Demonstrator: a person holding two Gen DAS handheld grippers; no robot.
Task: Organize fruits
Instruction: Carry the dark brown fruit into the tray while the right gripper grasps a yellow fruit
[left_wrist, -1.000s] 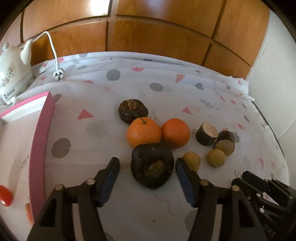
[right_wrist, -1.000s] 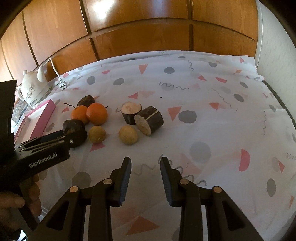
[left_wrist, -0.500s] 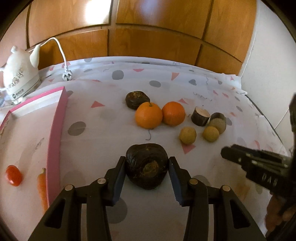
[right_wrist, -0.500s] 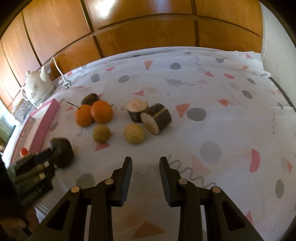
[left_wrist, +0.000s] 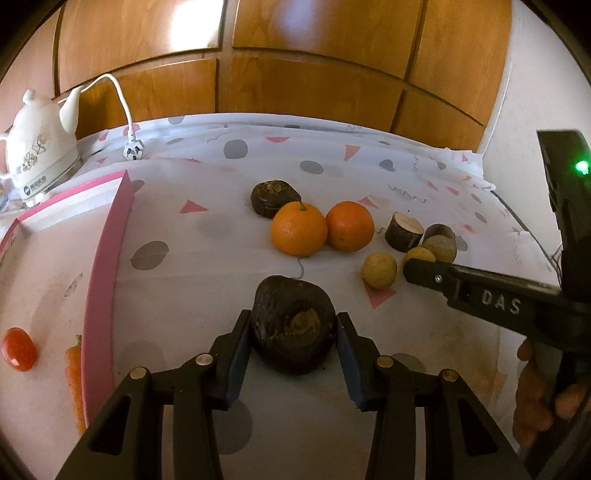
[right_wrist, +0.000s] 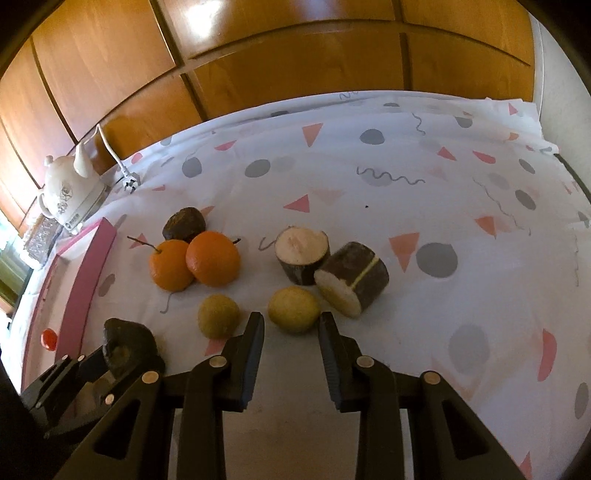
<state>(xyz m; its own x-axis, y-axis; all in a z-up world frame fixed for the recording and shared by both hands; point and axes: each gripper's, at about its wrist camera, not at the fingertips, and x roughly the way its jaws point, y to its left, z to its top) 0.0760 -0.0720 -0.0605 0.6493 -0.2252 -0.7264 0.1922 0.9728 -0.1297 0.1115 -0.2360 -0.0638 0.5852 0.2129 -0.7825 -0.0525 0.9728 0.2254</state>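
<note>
My left gripper (left_wrist: 293, 328) is shut on a dark brown wrinkled fruit (left_wrist: 293, 332), held above the cloth; it also shows in the right wrist view (right_wrist: 125, 345). On the cloth lie two oranges (left_wrist: 299, 229) (left_wrist: 349, 226), a second dark fruit (left_wrist: 274, 197), two small yellow fruits (right_wrist: 218, 315) (right_wrist: 293, 309) and two dark cut pieces (right_wrist: 303, 254) (right_wrist: 352, 284). My right gripper (right_wrist: 291, 323) is open, its fingertips just in front of the right yellow fruit, not touching it.
A pink-rimmed tray (left_wrist: 105, 258) at the left holds a small red tomato (left_wrist: 18, 349) and a carrot (left_wrist: 75, 380). A white kettle (left_wrist: 40, 147) with cord and plug (left_wrist: 132, 151) stands at the back left. Wooden panels rise behind the table.
My left gripper closed on the dark fruit and drew it back from the oranges toward the tray. My right gripper moved forward to the right yellow fruit and stayed open.
</note>
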